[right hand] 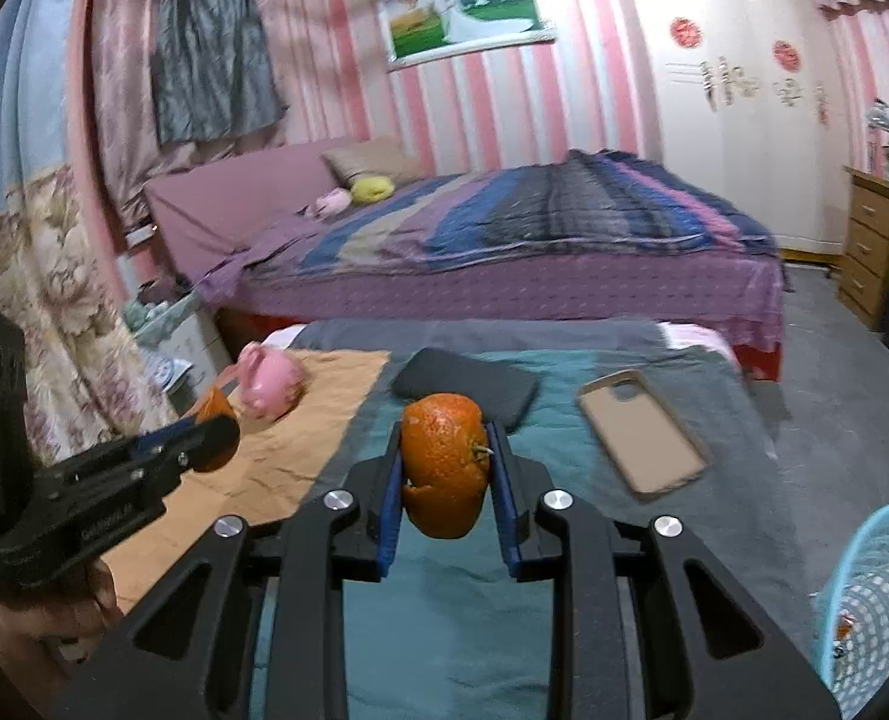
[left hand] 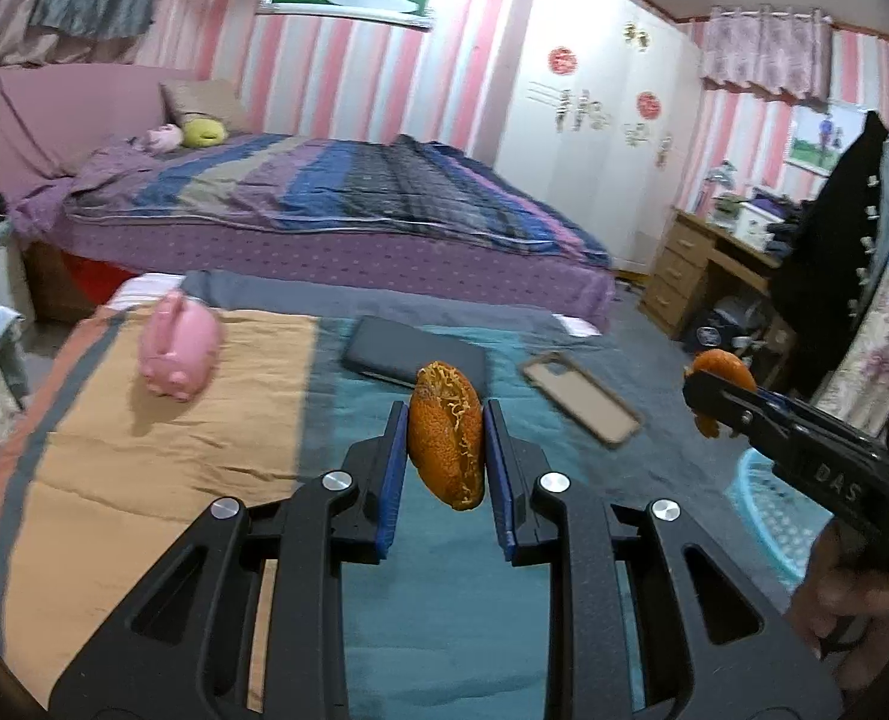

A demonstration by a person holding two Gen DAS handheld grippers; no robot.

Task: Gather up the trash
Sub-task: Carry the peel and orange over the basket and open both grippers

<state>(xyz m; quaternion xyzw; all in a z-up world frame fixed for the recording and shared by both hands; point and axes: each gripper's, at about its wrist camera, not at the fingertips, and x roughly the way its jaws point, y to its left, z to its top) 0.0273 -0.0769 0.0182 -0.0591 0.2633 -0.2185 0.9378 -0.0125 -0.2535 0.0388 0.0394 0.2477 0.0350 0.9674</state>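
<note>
Orange peel fills both grippers. The left gripper (left hand: 444, 450) has its blue fingers (left hand: 392, 480) closed part way on a curled piece of orange peel (left hand: 444, 438), and the stringy inside of the peel shows down its middle. The right gripper (right hand: 444, 468) has its fingers (right hand: 389, 510) closed part way on a second piece of orange peel (right hand: 443, 462), rounder, with a tiny green stem on one side. Each piece is pinched between the pads and held up in the air above a small bed (right hand: 456, 600) with a teal and orange cover.

On that cover lie a pink piggy bank (left hand: 179, 345), a dark flat case (left hand: 411, 351) and a tan phone case (left hand: 582, 399). The piggy bank sits on the orange part of the cover. The dark case and the phone case lie on the teal part, near each other but not touching.

In the left wrist view, the right gripper comes in from the right edge with its peel, held in a person's hand (left hand: 840, 594). A light blue plastic basket (right hand: 876, 594) with holes in its side stands on the floor at the right of the small bed. Something small lies inside it, but it is too blurry to tell what.

Behind it all is a big bed (left hand: 336, 198) with a striped purple and blue blanket.
</note>
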